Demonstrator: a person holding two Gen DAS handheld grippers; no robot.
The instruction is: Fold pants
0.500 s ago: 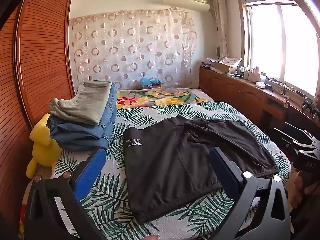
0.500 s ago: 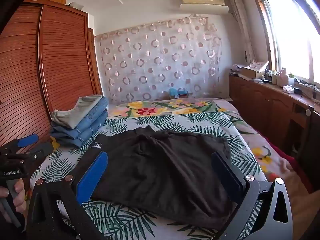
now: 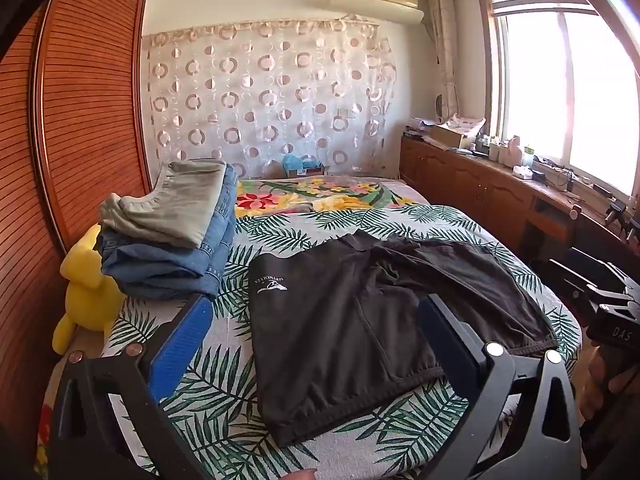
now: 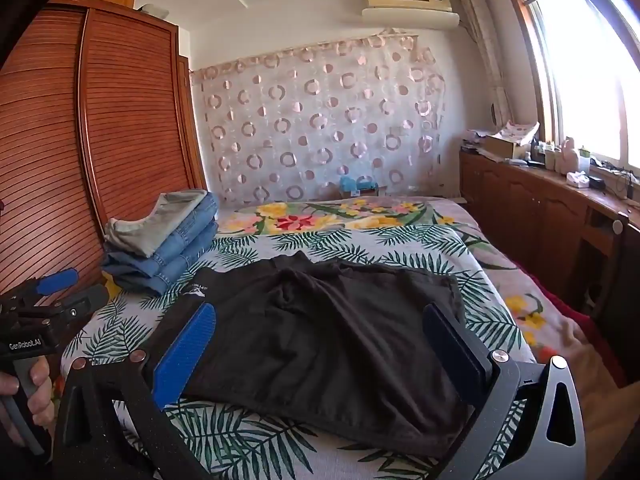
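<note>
Black pants (image 3: 360,328) with a small white logo lie loosely folded and rumpled on the leaf-print bedspread (image 3: 224,396); they also show in the right wrist view (image 4: 332,340). My left gripper (image 3: 312,344) is open and empty, held above the near edge of the bed over the pants. My right gripper (image 4: 320,348) is open and empty, held above the pants from the right side. The right gripper shows at the left view's right edge (image 3: 608,312), and the left gripper at the right view's left edge (image 4: 44,304).
A stack of folded jeans topped by grey-green pants (image 3: 172,236) sits at the bed's back left, also in the right wrist view (image 4: 168,240). A yellow plush toy (image 3: 88,288) lies beside it. Wooden wardrobe doors (image 3: 72,128) stand left; a wooden counter (image 3: 500,196) runs under the window.
Both grippers have shifted very slightly; the pants lie as before.
</note>
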